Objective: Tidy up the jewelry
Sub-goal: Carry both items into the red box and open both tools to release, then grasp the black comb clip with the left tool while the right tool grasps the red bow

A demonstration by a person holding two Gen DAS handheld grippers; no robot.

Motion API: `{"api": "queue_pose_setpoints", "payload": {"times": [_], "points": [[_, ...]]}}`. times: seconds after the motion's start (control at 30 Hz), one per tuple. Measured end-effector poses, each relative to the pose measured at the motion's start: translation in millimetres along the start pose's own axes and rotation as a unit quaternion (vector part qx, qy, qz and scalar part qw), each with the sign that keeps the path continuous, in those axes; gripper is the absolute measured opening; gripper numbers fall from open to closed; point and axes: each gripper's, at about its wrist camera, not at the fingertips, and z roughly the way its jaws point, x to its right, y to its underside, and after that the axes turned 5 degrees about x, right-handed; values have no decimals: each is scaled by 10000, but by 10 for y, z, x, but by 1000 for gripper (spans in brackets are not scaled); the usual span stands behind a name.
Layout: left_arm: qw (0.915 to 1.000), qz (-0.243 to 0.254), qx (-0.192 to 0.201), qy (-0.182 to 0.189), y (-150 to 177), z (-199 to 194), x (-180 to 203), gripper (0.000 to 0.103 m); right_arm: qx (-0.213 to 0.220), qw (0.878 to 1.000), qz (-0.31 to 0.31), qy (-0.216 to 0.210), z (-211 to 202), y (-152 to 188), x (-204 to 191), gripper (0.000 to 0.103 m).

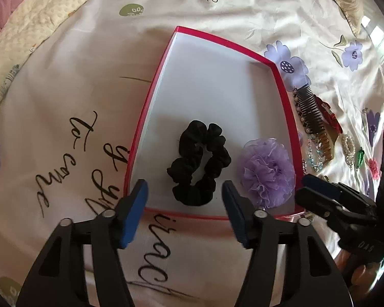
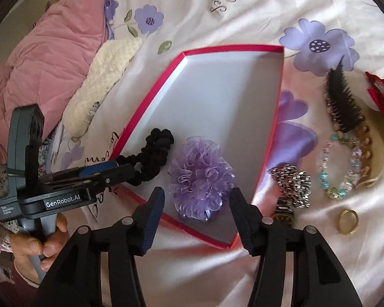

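the left gripper (image 1: 184,189) has its jaws spread, nothing between the pads; the black fabric scrunchie (image 1: 199,162) lies just ahead of them on the floor of the shallow white box with the red rim (image 1: 219,39). the right gripper (image 2: 197,199) also has its jaws spread, empty, with the lilac ruffled organza hair flower (image 2: 201,176) lying free just ahead of them inside the same box, near its right wall.

outward, still on the floral bedsheet (image 2: 243,15) beside the box: a black toothed hair comb (image 2: 341,105), a red bow clip (image 2: 380,89), a blue and clear bead bracelet (image 2: 339,166), a silver link watch (image 2: 293,181) and a gold ring (image 2: 348,222).

risks, as i judge them: the two grippers sit close together, so either one swinging toward the remaining pieces could knock the other or drag a soft piece back out. the sheet is loose and wrinkled; jaws closing low on the ring or bracelet could pinch fabric instead. the box sits on soft bedding and may tip if its rim is pressed.
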Motion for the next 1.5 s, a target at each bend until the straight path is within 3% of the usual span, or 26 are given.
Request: {"api": "queue_pose_setpoints", "payload": {"times": [0.1,0.37,0.8,1.13,1.2,1.3,1.5], "points": [[9999,-22,112,81,-8,-100,55,70,167,9998,113,3,-141,16,45,57],[9988,182,220,397,-98,-186,441,74,511,9967,544,318,-561,174,416,58],[9928,586,108,1034,-236,-26,1224,74,1019,9795,1455,945,-1085,308,1249,58],[9869,497,-81,1535,-539,267,1675,78,1241,9696,1874,971,-1102,26,1684,59],[9865,534,-98,1543,-612,336,1775,79,1290,9674,1963,948,-1072,-84,1747,60],[9860,549,-147,1570,-720,457,1891,79,1313,9653,2022,1004,-967,-275,1837,69],[9869,430,-286,1526,-938,765,1981,80,1145,9650,2136,1005,-647,-504,2023,69]]}}
